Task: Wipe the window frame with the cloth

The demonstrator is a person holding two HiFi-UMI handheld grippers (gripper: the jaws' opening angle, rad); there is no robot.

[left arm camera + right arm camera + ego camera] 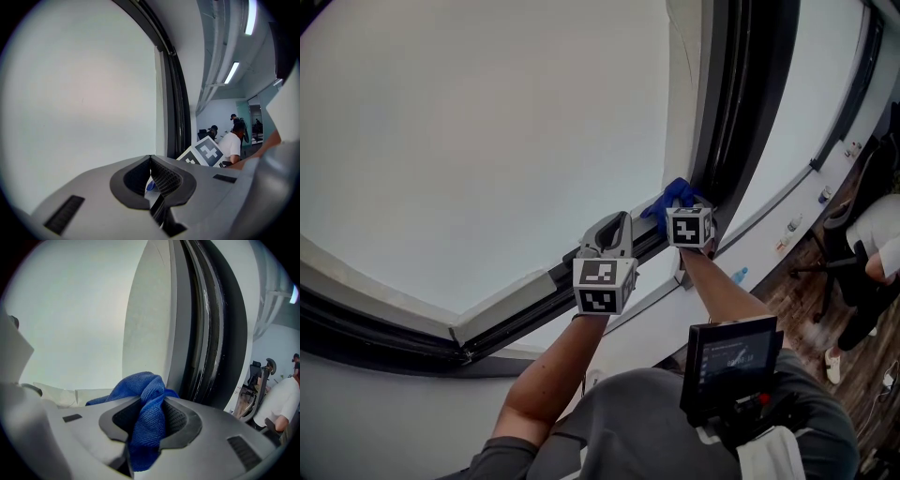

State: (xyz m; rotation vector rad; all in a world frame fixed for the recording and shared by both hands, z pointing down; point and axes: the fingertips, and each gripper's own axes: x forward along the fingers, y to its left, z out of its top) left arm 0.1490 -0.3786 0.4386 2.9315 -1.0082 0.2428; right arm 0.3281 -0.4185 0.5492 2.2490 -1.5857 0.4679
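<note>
The blue cloth point(140, 385) is pinched between the fingers of the right gripper point(151, 416), which are closed tight on it. It is held at the lower corner of the dark window frame point(213, 333). The left gripper point(151, 165) is held just beside it, its fingers brought together on nothing.

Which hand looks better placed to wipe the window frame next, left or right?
Right. The right gripper is shut on the blue cloth, which sits right beside the dark window frame. The left gripper has its jaws together with no cloth between them.
</note>
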